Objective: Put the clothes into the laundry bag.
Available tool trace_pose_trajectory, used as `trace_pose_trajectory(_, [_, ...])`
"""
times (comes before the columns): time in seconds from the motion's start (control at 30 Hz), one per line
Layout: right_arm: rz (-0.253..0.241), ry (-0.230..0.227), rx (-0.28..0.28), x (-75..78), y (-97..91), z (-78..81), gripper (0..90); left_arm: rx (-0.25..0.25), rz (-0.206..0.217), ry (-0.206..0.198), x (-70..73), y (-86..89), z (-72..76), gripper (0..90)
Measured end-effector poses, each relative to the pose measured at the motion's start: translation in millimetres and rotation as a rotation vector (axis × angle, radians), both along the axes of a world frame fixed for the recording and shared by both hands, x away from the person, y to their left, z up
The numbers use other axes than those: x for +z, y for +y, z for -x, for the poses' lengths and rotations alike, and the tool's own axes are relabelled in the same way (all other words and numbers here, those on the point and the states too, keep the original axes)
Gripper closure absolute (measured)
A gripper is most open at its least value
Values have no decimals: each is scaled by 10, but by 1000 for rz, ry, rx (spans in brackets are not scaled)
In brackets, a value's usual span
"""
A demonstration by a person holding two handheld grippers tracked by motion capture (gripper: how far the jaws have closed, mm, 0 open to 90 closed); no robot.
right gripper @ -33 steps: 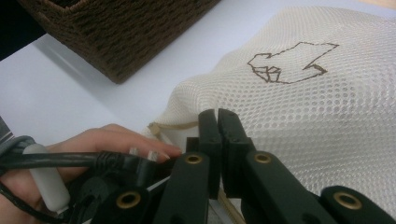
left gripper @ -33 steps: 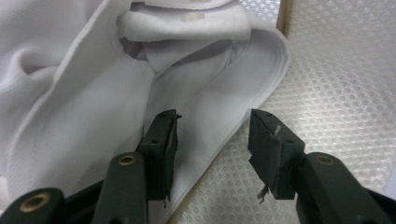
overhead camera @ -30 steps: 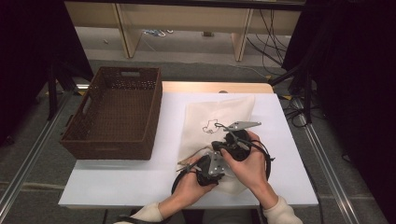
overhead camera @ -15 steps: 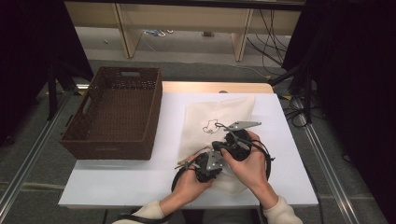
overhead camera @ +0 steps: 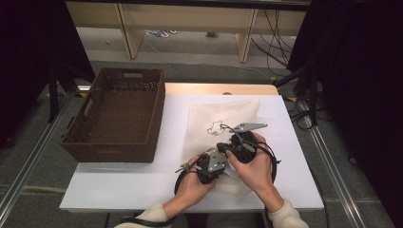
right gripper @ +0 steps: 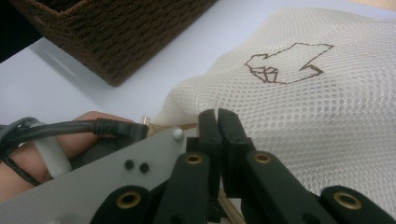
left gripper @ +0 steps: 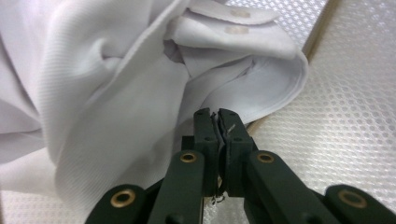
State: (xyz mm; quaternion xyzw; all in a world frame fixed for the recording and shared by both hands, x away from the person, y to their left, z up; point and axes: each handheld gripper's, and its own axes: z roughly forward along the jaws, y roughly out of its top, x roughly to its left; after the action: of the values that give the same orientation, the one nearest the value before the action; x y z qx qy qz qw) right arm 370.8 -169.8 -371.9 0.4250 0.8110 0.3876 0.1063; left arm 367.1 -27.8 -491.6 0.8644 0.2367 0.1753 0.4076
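White cloth [left gripper: 140, 93] beside closed left fingers [left gripper: 205, 128], right fingers [right gripper: 208, 128] closed

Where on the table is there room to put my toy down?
Bare table lies in front of the basket, left of the hands. The strip right of the mesh bag is free too. It's crowded mid-table, where both grippers meet on the bag.

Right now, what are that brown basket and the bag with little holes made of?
The basket looks like dark brown woven wicker or paper cord: matte, with braided strands along its walls. The bag seems to be soft cream mesh fabric, probably synthetic: tiny regular holes, with a brown stitched outline on it.
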Motion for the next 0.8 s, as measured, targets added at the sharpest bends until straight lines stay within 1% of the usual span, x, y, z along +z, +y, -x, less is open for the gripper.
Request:
trace_pose_trajectory(0.03, [-2, 15, -2, 3, -2, 0, 900, 3, 7, 2, -1, 0, 2, 869])
trace_pose_trajectory(0.07, [-6, 18, -5, 4, 0, 3, 900, -12, 24, 25, -9, -9, 2, 869])
trace_pose_trajectory(0.1, [-2, 10, -3, 3, -2, 1, 900, -1, 8, 6, 1, 2, -5, 869])
trace_pose_trajectory(0.13, [-1, 8, -3, 1, -4, -1, 900, 13, 35, 25, -1, -9, 3, 869])
trace_pose_trajectory(0.17, [-1, 9, -3, 1, -4, -1, 900, 19, 37, 23, -1, -9, 1, 869])
trace_pose_trajectory(0.2, [-1, 7, -4, 2, -5, -1, 900, 48, 56, 5, -16, -23, 0, 869])
trace_pose_trajectory(0.23, [-2, 8, -6, 3, -5, 0, 900, 61, 64, -3, -23, -25, -7, 868])
trace_pose_trajectory(0.27, [-2, 7, -6, 3, -6, 0, 900, 73, 65, -13, -27, -23, -17, 867])
trace_pose_trajectory(0.3, [-6, 7, -10, 3, -5, 0, 900, 71, 57, -5, -22, -17, -27, 866])
trace_pose_trajectory(0.33, [-3, 9, -11, 4, -6, 0, 900, 87, 40, -40, -33, -14, -50, 863])
trace_pose_trajectory(0.37, [-3, 11, -14, 2, -7, -1, 900, 100, 45, -52, -49, -20, -64, 860])
trace_pose_trajectory(0.4, [6, -15, 7, -8, -21, -24, 900, 92, 23, -48, -45, -12, -69, 857])
trace_pose_trajectory(0.43, [3, -9, 5, -10, -20, -24, 900, 85, 4, -46, -50, -12, -69, 853])
trace_pose_trajectory(0.47, [2, -7, 5, -10, -20, -24, 900, 51, -36, -28, -37, 0, -80, 849])
trace_pose_trajectory(0.5, [3, -7, 4, -11, -19, -25, 900, 56, -52, -36, -29, 6, -81, 843])
trace_pose_trajectory(0.53, [1, 4, -7, -8, -14, -17, 900, 41, -30, -21, -47, -11, -81, 832])
trace_pose_trajectory(0.57, [-5, 17, -14, -4, -9, -9, 900, 47, -45, -36, -38, -2, -85, 821])
trace_pose_trajectory(0.63, [-4, 19, -14, -4, -8, -8, 900, 33, -53, -31, -34, -1, -83, 796])
trace_pose_trajectory(0.67, [-3, 17, -14, -4, -8, -8, 900, 41, -59, -50, -35, -8, -67, 780])
trace_pose_trajectory(0.7, [-3, 17, -11, -4, -10, -8, 900, 40, -32, -20, -45, -23, -38, 759])
trace_pose_trajectory(0.73, [-3, 17, -10, -5, -11, -9, 900, 27, 6, -22, -50, -38, -34, 749])
trace_pose_trajectory(0.77, [1, 10, -3, -5, -16, -15, 900, 18, -28, -39, -34, -19, -24, 736])
trace_pose_trajectory(0.8, [6, -5, 8, -7, -24, -24, 900, 30, 11, -39, -42, -30, -1, 724])
